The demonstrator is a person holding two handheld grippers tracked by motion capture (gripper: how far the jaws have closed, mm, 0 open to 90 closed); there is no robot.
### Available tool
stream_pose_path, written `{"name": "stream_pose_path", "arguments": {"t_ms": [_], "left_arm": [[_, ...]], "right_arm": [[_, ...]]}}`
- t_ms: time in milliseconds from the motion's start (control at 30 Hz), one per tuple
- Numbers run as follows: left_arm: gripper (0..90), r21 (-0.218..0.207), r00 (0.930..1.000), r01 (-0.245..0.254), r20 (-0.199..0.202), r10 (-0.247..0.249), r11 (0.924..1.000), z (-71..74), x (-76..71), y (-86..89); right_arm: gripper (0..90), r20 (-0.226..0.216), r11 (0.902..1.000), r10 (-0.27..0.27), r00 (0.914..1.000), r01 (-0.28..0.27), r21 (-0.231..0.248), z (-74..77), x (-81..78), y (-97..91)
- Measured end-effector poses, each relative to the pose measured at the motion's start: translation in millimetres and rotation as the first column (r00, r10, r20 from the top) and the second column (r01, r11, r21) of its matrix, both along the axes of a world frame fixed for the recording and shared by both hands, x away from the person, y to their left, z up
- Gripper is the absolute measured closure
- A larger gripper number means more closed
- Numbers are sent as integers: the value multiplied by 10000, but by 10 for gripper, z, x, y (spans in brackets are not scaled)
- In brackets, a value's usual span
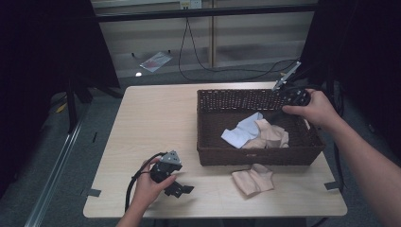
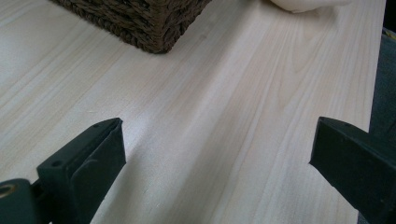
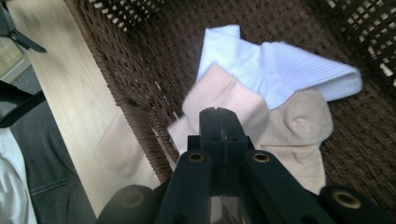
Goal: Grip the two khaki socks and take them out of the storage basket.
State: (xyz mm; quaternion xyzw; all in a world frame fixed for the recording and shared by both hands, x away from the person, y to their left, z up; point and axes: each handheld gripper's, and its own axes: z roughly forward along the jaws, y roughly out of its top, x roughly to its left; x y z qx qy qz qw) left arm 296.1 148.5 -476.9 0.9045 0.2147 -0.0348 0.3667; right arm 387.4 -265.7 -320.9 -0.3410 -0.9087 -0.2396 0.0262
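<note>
A dark wicker basket (image 1: pixel 260 156) stands on the right half of the light wood table (image 1: pixel 151 123). Inside lie a white sock (image 1: pixel 241 130) and pale pink and beige socks (image 1: pixel 272 135). My right gripper (image 1: pixel 273 115) reaches into the basket from its far right corner. In the right gripper view its jaws are pressed together (image 3: pixel 218 112), shut on the pink sock (image 3: pixel 219 88), which looks lifted over the white sock (image 3: pixel 280 65) and a beige sock (image 3: pixel 299 121). My left gripper (image 1: pixel 182 189) rests low near the table's front edge, open and empty (image 2: pixel 217 154).
Another pink sock (image 1: pixel 254 179) lies on the table just in front of the basket, right of my left gripper. The basket's corner (image 2: pixel 140 23) is ahead of the left jaws. Cables (image 1: pixel 189 52) run over the floor behind the table.
</note>
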Motion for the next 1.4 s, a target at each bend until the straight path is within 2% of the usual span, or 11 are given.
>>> {"name": "stream_pose_path", "arguments": {"t_ms": [367,433,567,600,700,933,1067,1200,1333,1367,1400], "left_arm": [[29,-59,10000,6,-24,-6,10000,-8,-5,-13],[29,-1,10000,-6,-10,6,10000,-2,-10,-13],[29,-1,10000,0,37,0,10000,1,-9,-7],[29,52,10000,-32,65,31,10000,6,-7,-3],[29,83,10000,-33,36,33,10000,4,-5,-3],[29,90,10000,28,36,-28,10000,2,3,7],[29,184,9999,60,95,-62,9998,9,0,7],[29,125,10000,-25,72,25,9999,11,-10,6],[29,114,9999,-69,87,68,9999,10,-7,8],[29,100,10000,-54,70,53,9999,10,-8,7],[29,107,10000,-50,80,50,9999,11,-8,8]], "right_arm": [[900,-2,9998,-159,9999,159,-119,229,-26,-63],[847,118,9998,-179,9998,180,-129,107,-18,-45],[564,-25,9994,-259,9997,258,-220,-119,1,-5],[437,20,9976,-303,9995,304,-615,-289,0,39],[326,-192,9944,-189,9996,168,-1048,-528,20,84],[198,-946,9775,-481,9944,274,-2091,-903,104,94],[169,-904,9692,-682,9936,445,-2422,-1019,135,67],[177,-1124,9627,-950,9891,626,-2633,-1114,153,15],[257,-1684,9707,-1081,9798,675,-2305,-1183,154,-36],[563,-1836,9723,-993,9780,561,-2268,-1203,142,-51],[744,-1920,9776,-931,9770,531,-2036,-1184,123,-41]]}}
